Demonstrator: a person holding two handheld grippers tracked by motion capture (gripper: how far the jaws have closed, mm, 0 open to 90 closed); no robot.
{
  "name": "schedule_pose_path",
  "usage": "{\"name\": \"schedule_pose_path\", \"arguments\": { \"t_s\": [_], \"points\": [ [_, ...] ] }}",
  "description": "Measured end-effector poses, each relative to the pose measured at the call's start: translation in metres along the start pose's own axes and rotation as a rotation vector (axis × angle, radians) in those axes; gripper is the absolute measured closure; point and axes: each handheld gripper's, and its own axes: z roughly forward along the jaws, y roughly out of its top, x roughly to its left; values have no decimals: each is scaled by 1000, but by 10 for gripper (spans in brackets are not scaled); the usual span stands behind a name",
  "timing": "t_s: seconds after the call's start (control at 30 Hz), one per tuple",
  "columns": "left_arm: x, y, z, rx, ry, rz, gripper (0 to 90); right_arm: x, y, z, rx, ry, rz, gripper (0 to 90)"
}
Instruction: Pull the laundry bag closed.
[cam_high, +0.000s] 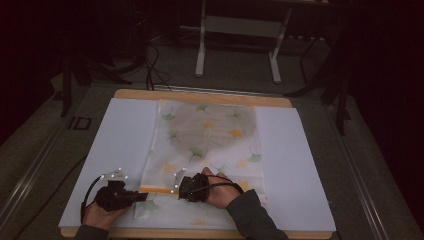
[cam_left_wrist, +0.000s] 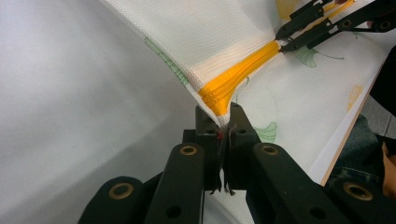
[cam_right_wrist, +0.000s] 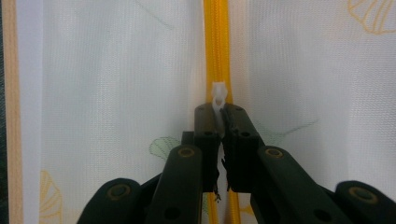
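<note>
Mesh bag (cam_high: 207, 145) w/ leaf print lies flat on white sheet (cam_high: 120, 150) on the worktop (cam_high: 200, 95), long axis 12–6. Orange zipper (cam_high: 157, 189) runs across its near end, 9–3.

Left gripper (cam_high: 142, 196) sits at zip's 9 o'clock end, jaws pressed together, pinching the bag's corner at the zip end (cam_left_wrist: 217, 100) and lifting it off the sheet. Right gripper (cam_high: 176, 189) is at zip's 3 o'clock side, jaws closed on the white pull (cam_right_wrist: 218, 92); slider is right at its tips.

Key relation: the two grippers face each other along the zip line, a short taut stretch of zip between. Likely next: right draws the pull along the zip axis while left anchors; can't tell open vs closed direction.

Contents of bag: none visible through the mesh.
</note>
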Motion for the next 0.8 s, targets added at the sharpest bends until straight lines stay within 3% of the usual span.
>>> {"name": "schedule_pose_path", "arguments": {
  "t_s": [0.8],
  "points": [
    [1,-1,-1,-1,0,-5,870,-2,-20,-8,38,-9,16,851]
  ]
}}
